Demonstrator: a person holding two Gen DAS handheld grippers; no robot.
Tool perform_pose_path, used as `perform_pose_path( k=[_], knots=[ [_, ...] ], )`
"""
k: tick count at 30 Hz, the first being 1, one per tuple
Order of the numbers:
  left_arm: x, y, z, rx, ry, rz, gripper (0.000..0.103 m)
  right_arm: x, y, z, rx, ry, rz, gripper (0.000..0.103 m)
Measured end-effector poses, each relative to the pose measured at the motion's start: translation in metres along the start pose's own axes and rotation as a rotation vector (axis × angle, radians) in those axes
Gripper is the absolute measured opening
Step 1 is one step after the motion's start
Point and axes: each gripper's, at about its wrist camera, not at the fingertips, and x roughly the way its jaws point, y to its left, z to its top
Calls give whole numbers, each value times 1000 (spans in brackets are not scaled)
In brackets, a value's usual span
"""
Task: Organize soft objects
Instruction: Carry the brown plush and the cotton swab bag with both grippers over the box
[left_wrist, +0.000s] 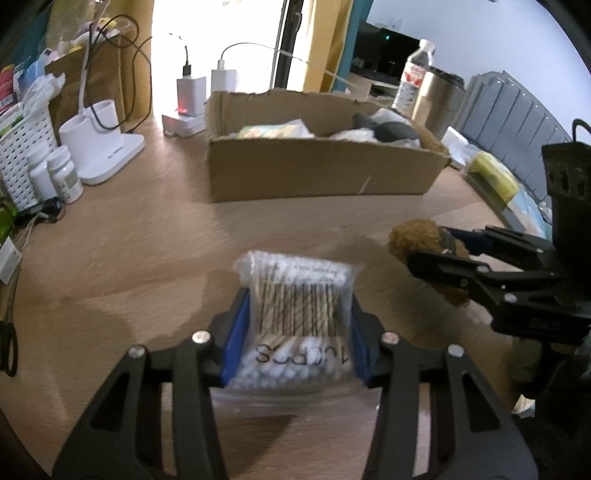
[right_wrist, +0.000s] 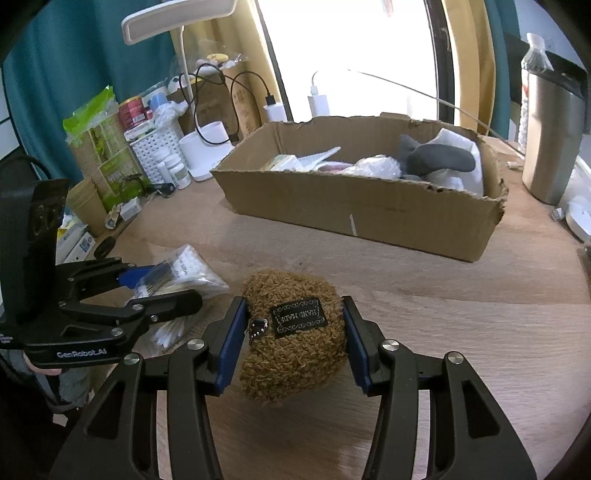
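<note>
My left gripper (left_wrist: 299, 325) is shut on a clear bag of cotton swabs (left_wrist: 299, 295), held above the wooden table. My right gripper (right_wrist: 293, 338) is shut on a brown fuzzy plush (right_wrist: 291, 332) with a black "HAND MADE" label. In the left wrist view the right gripper (left_wrist: 428, 251) and plush (left_wrist: 417, 240) are at right. In the right wrist view the left gripper (right_wrist: 162, 288) with the swab bag (right_wrist: 184, 273) is at left. An open cardboard box (left_wrist: 317, 170) stands beyond, holding a grey plush (right_wrist: 436, 157) and wrapped soft items; it also shows in the right wrist view (right_wrist: 362, 210).
A white lamp base (left_wrist: 99, 147), pill bottles (left_wrist: 59, 173), a white basket (left_wrist: 18, 151) and chargers (left_wrist: 190, 92) line the left and back. A steel tumbler (right_wrist: 550, 136) and water bottle (left_wrist: 415, 74) stand right of the box. A yellow sponge (left_wrist: 495, 173) lies at right.
</note>
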Motion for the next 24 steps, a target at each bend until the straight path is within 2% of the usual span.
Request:
perform_pose_path(
  k=[15,24],
  knots=[
    [-21,-16,16,13,-55,-32,49,-26,-4,14,-7,-63,-21,53],
    [-30,-25,31,29,-89,-22,49,-39,-10,25,-20,-103,-28,53]
  ],
)
